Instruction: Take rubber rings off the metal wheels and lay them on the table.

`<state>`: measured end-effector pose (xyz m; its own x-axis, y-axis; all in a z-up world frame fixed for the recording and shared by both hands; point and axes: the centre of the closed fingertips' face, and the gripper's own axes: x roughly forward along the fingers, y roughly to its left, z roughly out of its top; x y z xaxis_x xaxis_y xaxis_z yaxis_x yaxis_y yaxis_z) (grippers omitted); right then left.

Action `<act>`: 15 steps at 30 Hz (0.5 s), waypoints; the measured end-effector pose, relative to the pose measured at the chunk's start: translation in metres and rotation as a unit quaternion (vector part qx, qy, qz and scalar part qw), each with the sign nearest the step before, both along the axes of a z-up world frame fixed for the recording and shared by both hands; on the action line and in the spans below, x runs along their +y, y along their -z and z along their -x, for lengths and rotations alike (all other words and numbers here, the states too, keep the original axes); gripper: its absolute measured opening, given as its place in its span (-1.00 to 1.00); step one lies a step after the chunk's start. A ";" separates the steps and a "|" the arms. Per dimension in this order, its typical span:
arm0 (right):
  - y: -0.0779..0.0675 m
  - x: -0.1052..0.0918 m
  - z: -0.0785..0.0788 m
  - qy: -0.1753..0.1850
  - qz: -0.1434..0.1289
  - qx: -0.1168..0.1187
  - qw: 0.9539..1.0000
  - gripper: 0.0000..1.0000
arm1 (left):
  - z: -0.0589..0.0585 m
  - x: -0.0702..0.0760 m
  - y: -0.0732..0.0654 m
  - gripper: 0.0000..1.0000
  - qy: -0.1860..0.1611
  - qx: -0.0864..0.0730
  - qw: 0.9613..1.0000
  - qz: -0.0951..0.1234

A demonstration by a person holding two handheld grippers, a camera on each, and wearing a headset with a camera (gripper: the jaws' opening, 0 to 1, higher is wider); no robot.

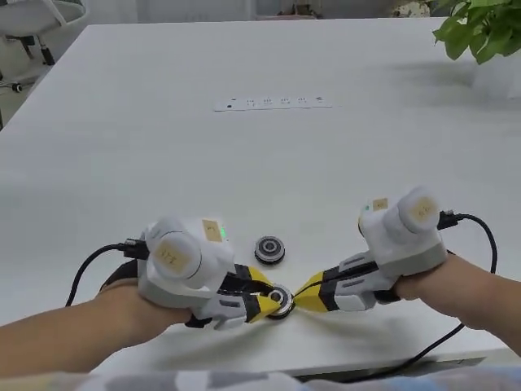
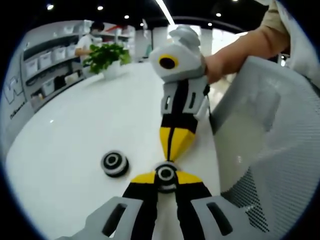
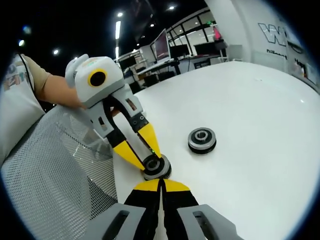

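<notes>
**Both grippers meeting at one wheel, lower centre**

The left gripper (image 1: 269,303) is pinching a small round metal wheel with a black rubber ring (image 1: 281,296) between its yellow-tipped jaws, low at the centre of the head view, at the near edge of the white table (image 1: 244,171). The right gripper (image 1: 303,298) is pointing in from the right with its jaws pressed together and its tips touching that wheel's rim. I cannot tell whether any rubber is caught between them. A second black-ringed metal wheel (image 1: 269,249) is lying flat just above, apart from both grippers. A white socket strip (image 1: 273,103) is lying upper centre, and a green leafy plant (image 1: 480,28) is sitting upper right.
</notes>
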<state>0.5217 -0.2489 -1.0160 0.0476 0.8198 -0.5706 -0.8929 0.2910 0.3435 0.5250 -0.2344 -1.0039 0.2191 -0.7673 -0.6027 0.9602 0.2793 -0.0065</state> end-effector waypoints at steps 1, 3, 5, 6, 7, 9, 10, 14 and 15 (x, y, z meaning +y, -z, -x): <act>-0.003 0.001 -0.001 0.007 -0.010 0.007 1.000 -1.00 | 0.000 0.000 0.000 -0.74 0.000 0.000 1.000 0.000; -0.003 0.000 -0.001 0.010 -0.010 0.010 1.000 -1.00 | -0.001 0.001 0.001 -0.74 -0.001 0.000 1.000 0.000; -0.002 0.000 0.000 0.012 -0.009 0.013 1.000 -1.00 | -0.002 0.001 0.002 -0.74 -0.001 0.001 1.000 0.001; -0.002 0.000 -0.001 0.014 -0.011 0.015 1.000 -1.00 | -0.002 0.001 0.002 -0.75 -0.001 0.001 1.000 0.001; -0.003 0.000 -0.001 0.018 -0.014 0.019 1.000 -1.00 | -0.002 0.001 0.002 -0.75 -0.002 0.002 1.000 0.002; -0.004 0.001 -0.002 0.033 -0.024 0.035 0.999 -1.00 | -0.002 0.001 0.002 -0.75 -0.003 0.001 1.000 0.001; -0.004 0.001 -0.003 0.038 -0.026 0.041 0.998 -1.00 | -0.002 0.001 0.002 -0.75 -0.004 0.001 1.000 0.000; -0.006 0.002 -0.004 0.050 -0.042 0.058 0.996 -1.00 | -0.004 0.003 0.004 -0.75 -0.005 -0.001 1.000 -0.003; -0.006 0.002 -0.003 0.051 -0.042 0.058 0.996 -1.00 | -0.005 0.003 0.005 -0.75 -0.005 -0.001 1.000 -0.004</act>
<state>0.5250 -0.2467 -1.0095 0.0700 0.8588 -0.5074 -0.8132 0.3437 0.4697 0.5297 -0.2314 -1.0085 0.2283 -0.7600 -0.6085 0.9572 0.2895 -0.0024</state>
